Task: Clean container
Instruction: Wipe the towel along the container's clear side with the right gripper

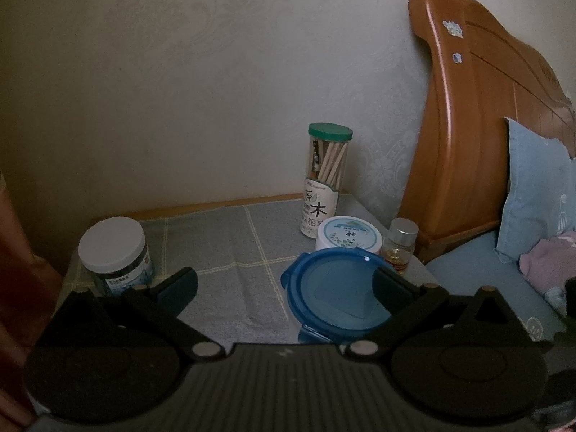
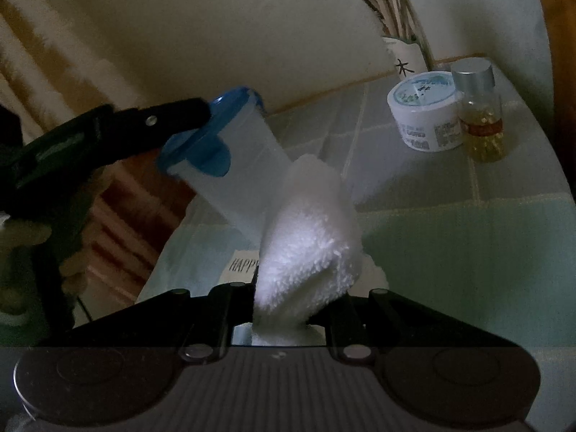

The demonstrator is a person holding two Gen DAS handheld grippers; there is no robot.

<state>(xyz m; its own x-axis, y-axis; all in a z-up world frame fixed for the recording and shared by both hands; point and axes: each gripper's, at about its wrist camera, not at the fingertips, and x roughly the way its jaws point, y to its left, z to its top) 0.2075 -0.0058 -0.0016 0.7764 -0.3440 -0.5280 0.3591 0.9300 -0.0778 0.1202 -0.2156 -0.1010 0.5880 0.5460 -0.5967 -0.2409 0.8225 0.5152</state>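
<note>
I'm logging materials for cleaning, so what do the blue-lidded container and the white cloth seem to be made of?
The container looks like frosted translucent plastic: the surface behind shows dimly through its wall. Its blue lid also seems plastic, smooth and slightly glossy, with a small highlight at the rim. The white cloth looks like fluffy microfibre or terry, judging by its short fuzzy pile; which one is unclear.

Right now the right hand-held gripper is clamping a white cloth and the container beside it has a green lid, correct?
Not quite: the container has a blue lid, as the right wrist view shows. The right hand-held gripper is indeed clamping the white cloth.
</note>
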